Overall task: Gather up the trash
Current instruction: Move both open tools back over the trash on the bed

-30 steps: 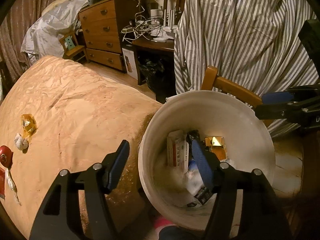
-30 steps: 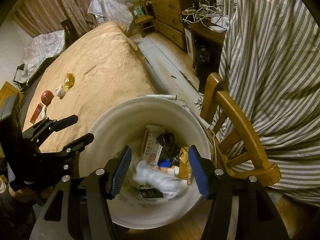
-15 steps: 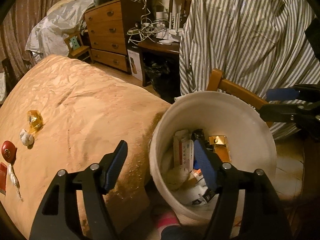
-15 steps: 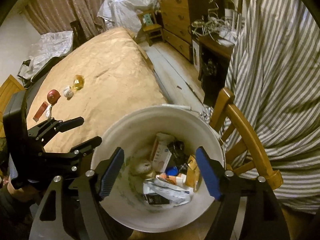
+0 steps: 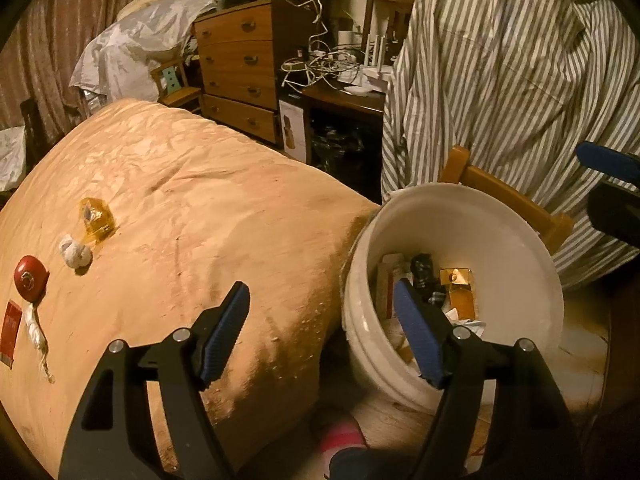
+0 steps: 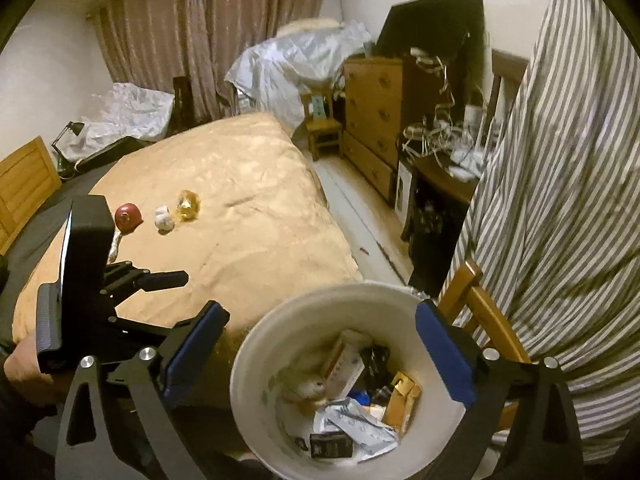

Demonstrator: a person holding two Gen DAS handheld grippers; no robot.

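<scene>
On the bed, left: red flat packet [image 5: 11,326], writing too small to read; twisted white scrap [image 5: 35,330]; red round lid [image 5: 30,279]; crumpled white wad [image 5: 75,251]; clear yellow wrapper [image 5: 96,220], all on the tan bedspread [image 5: 192,216].
Left gripper [image 5: 322,330]: jaws apart, just been opening, nothing between them; one finger over the bedspread, the other over the bucket's near rim.
White bucket [image 6: 264,344], right of the bed: holds a red-and-white carton [image 6: 346,366], a black box [image 6: 331,445], crumpled white plastic [image 6: 360,424], a gold box [image 6: 404,398]; print unreadable.
Right gripper [image 6: 320,356]: jaws wide apart, just been opening, empty, above the bucket.
Far right: wooden chair [image 6: 476,312], striped cloth [image 6: 560,200].
</scene>
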